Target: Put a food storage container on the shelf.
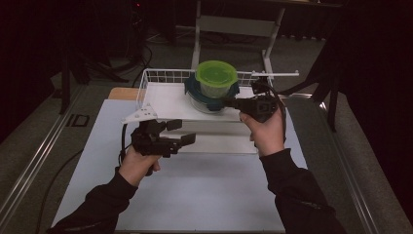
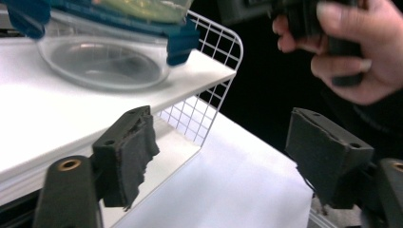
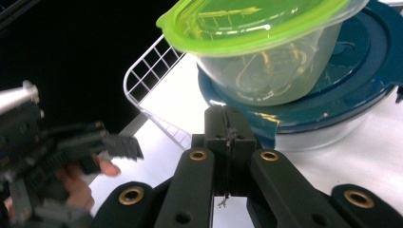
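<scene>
A clear bowl (image 1: 205, 105) with a dark blue clip lid (image 1: 191, 88) stands on the upper white shelf (image 1: 163, 102) of a wire rack. A smaller clear tub with a lime green lid (image 1: 216, 74) is stacked on it. My right gripper (image 1: 228, 102) is shut, and its tips sit against the blue lid's rim at the bowl's right side. In the right gripper view the closed gripper (image 3: 229, 121) meets the blue lid (image 3: 351, 90) under the green-lidded tub (image 3: 266, 47). My left gripper (image 1: 185, 131) is open in front of the shelf, left of and below the bowl (image 2: 104, 61), with nothing between its pads (image 2: 133, 152).
The rack has a white wire back and side (image 1: 146, 80) and a lower white board (image 1: 219, 144). It stands at the far end of a white tabletop (image 1: 195, 190). A white table frame (image 1: 234, 24) and dark stands are on the floor behind.
</scene>
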The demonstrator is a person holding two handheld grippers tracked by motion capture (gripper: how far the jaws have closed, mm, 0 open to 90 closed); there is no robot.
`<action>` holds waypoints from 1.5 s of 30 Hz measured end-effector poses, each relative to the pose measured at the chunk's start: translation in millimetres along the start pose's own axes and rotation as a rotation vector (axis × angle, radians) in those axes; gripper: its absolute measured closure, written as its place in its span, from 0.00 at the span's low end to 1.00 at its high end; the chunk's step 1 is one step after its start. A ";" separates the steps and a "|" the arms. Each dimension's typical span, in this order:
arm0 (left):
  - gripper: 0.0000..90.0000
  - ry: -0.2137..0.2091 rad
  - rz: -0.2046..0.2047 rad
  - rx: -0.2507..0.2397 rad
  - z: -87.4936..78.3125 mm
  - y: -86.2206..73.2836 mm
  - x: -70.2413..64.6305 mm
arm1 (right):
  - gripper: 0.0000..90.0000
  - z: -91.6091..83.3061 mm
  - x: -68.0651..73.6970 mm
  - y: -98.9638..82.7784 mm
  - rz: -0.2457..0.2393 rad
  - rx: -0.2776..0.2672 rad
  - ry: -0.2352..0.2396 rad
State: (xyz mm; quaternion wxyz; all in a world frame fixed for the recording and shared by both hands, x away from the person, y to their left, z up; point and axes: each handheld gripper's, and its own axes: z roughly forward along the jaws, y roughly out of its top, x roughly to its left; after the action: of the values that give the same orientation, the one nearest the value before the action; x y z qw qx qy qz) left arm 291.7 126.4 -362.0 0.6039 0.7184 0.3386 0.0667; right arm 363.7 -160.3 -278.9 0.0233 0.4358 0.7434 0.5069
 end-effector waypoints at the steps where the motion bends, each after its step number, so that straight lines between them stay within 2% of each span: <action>1: 0.21 0.000 0.004 -0.004 0.9 -4.2 0.4 | 1.00 0.7 -0.2 0.9 0.005 -0.005 -0.001; 3: 0.17 0.006 0.012 -0.003 1.6 -8.3 0.7 | 1.00 3.0 -1.2 2.9 0.014 -0.002 0.015; 4: 0.17 0.020 0.021 -0.005 2.7 -16.6 1.3 | 1.00 4.3 -1.6 3.6 0.019 -0.003 0.015; 12: 0.14 0.040 0.040 0.017 5.7 -43.0 2.4 | 1.00 14.4 -6.8 7.0 0.032 -0.001 0.004; 20: 0.13 0.048 0.046 0.024 5.9 -52.4 1.0 | 1.00 20.2 -11.5 13.6 0.038 -0.005 -0.023; 30: 0.13 0.043 0.063 0.027 5.3 -54.4 -1.7 | 1.00 27.4 -18.8 19.1 0.056 -0.015 -0.051; 36: 0.13 0.036 0.079 0.029 5.7 -55.5 -3.7 | 0.99 26.7 -18.1 19.0 0.055 -0.014 -0.048; 41: 0.09 0.028 0.085 0.035 5.6 -56.2 -5.2 | 0.91 19.2 -12.8 11.4 0.026 -0.018 -0.024; 42: 0.08 0.019 0.085 0.036 5.3 -55.5 -6.4 | 0.81 13.5 -9.5 5.9 0.011 -0.030 -0.006; 44: 0.05 0.012 0.087 0.036 4.8 -54.1 -8.4 | 0.71 9.1 -5.7 0.1 -0.016 -0.031 0.005; 45: 0.02 0.012 0.087 0.036 4.8 -54.1 -8.4 | 0.71 9.1 -5.7 0.1 -0.016 -0.031 0.005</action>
State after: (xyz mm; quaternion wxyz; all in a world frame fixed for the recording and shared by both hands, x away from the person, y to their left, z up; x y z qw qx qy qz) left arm 265.8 120.0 -410.0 0.5855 0.7428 0.3117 0.0913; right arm 371.7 -157.5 -285.5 0.0322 0.4279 0.7390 0.5194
